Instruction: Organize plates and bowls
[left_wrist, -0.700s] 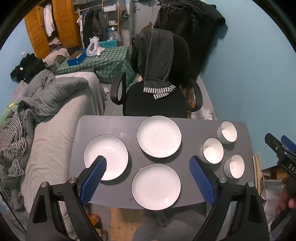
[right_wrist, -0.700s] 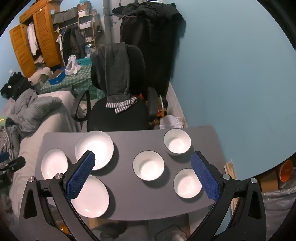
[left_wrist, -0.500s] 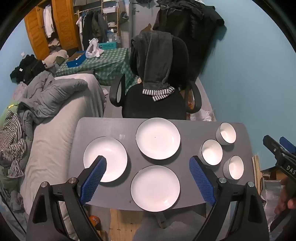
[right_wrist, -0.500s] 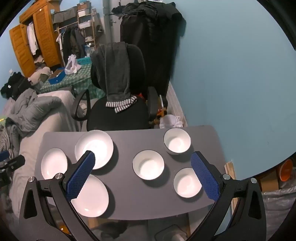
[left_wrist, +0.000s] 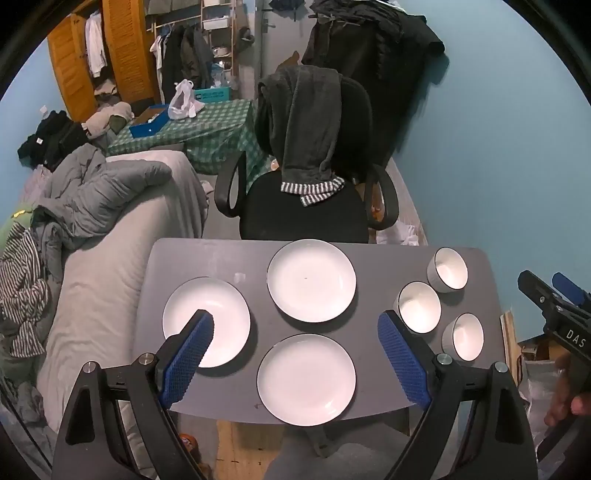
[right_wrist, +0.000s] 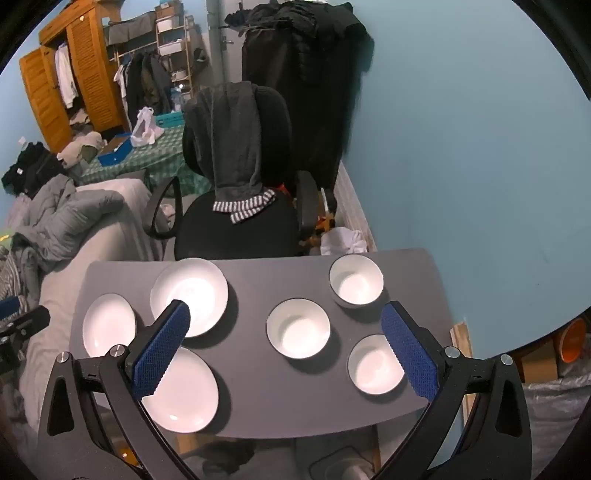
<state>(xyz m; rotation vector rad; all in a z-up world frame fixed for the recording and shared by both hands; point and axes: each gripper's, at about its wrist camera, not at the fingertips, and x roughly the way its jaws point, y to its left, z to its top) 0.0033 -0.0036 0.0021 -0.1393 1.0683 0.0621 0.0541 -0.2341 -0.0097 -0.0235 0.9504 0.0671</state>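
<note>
Overhead, both jaws wide, empty; chair (left_wrist: 306, 206) behind table (left_wrist: 369, 317), probably touching; plates (left_wrist: 311, 280), bowls (right_wrist: 298, 328) apart.

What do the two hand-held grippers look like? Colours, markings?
Both match: the left hand-held gripper and right hand-held gripper have black angular frames, silver pivot bolts and blue textured finger pads. White letters "DAS" mark the right one's side in the left wrist view.

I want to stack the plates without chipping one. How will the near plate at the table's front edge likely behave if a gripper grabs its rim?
The near plate looks like glazed ceramic, so probably rigid, fragile and rather slippery. It lies flat on the table, so there is little rim to catch. It sits at the front edge, so a push could tip it off.
</note>
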